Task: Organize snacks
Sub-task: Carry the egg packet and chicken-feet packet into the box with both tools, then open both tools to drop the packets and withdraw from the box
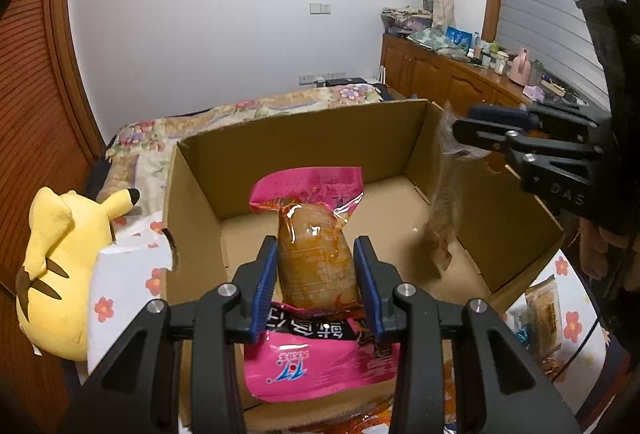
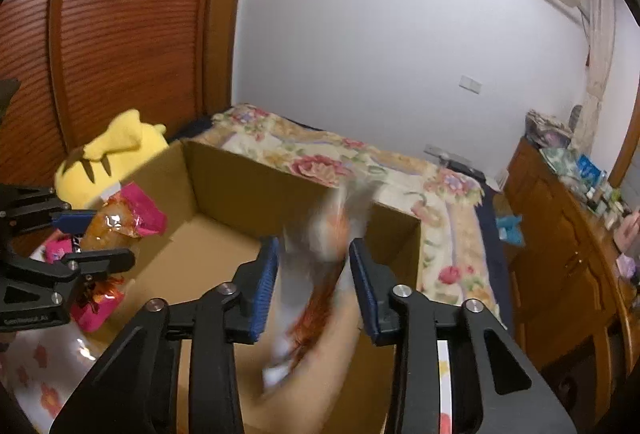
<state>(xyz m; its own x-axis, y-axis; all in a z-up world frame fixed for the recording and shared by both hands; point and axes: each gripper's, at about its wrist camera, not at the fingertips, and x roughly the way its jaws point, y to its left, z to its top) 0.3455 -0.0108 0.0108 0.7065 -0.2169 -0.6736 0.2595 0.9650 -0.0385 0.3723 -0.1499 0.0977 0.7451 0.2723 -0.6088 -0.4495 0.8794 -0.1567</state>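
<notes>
Clearly, from the left wrist, a glossy pink snack packet (image 1: pixel 316 254) is gripped by the left gripper (image 1: pixel 316 286) over the brown corrugated cardboard box (image 1: pixel 304 137). From the right wrist, a blurred clear packet (image 2: pixel 320 274) is seen between the right gripper (image 2: pixel 314 286) jaws; whether it is pinched cannot be told.

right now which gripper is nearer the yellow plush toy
Left. The left gripper, holding the pink snack pack, is over the box side nearest the yellow plush toy; the right gripper is across the box.
</notes>
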